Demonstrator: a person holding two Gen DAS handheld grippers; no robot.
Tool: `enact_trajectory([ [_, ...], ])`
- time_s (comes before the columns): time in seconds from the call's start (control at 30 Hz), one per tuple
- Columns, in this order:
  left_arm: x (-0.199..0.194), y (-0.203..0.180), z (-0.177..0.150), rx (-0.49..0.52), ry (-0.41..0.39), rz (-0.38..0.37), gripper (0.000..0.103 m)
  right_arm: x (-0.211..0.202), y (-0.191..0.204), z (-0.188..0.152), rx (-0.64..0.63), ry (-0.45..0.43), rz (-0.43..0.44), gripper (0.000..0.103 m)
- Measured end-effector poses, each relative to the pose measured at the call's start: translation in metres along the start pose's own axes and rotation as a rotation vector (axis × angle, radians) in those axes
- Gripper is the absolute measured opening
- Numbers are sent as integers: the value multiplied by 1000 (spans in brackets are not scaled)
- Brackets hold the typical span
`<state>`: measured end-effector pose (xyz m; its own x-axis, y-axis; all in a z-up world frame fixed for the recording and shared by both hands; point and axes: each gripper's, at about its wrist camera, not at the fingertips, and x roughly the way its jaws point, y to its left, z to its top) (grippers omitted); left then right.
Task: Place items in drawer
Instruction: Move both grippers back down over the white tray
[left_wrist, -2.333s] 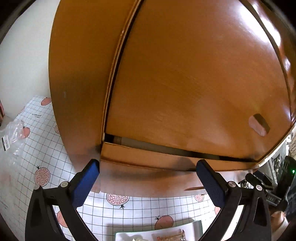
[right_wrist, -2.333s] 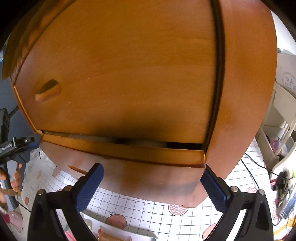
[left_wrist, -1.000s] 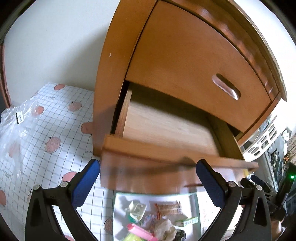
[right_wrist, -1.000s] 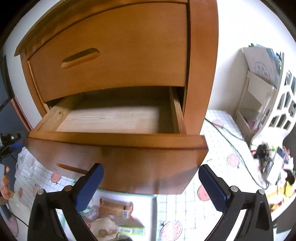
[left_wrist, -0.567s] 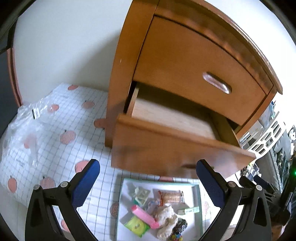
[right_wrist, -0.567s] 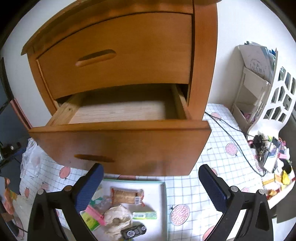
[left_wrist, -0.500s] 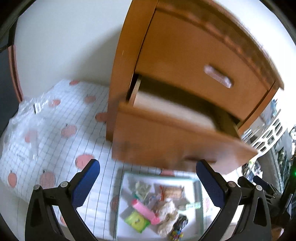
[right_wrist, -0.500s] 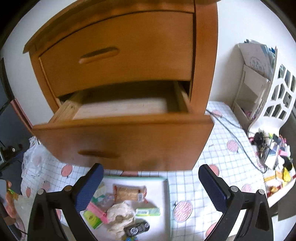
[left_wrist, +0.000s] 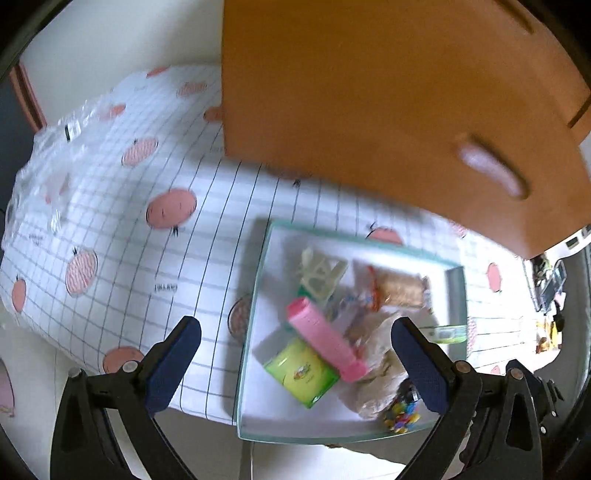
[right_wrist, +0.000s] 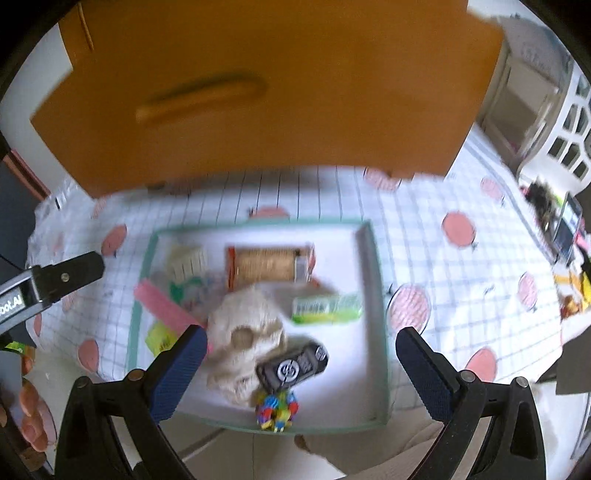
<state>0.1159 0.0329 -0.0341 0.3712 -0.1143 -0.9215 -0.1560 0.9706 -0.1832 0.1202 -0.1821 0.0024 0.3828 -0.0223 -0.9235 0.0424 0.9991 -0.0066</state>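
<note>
L tongs (left_wrist: 295, 354) + R tongs (right_wrist: 301, 363): both spread wide, nothing gripped, we hover over tray (right_wrist: 376, 295) | items all in tray on mat: pink tube (left_wrist: 325, 339), cracker pack (right_wrist: 269, 264), car (right_wrist: 291, 365) | drawer (right_wrist: 280, 92) front above tray, inside not visible | progress: nothing stowed as far as we see, all picks left.

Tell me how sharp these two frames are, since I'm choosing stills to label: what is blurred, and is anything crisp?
Left wrist view: motion blur smears the drawer front and the items in the tray; the left gripper is crisp. Right wrist view: the same, with the drawer handle streaked and the right gripper sharp. Fisheye bends the tablecloth grid in both.
</note>
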Motion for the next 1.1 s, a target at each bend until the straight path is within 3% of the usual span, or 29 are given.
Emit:
enact_trajectory([
  [0.3,30,0,-3,-29,64,-57,87,23,-5,-11,39,96,6,102],
  [0.6,59,-4,-4,-76,120,-121,74,50,-16,-13,164,195,49,89],
  [0.87,80,1,-6,-131,146,-179,68,73,-21,-17,219,270,38,77],
  [1.1,95,5,-9,-172,169,-215,56,87,-24,-19,259,310,34,61],
])
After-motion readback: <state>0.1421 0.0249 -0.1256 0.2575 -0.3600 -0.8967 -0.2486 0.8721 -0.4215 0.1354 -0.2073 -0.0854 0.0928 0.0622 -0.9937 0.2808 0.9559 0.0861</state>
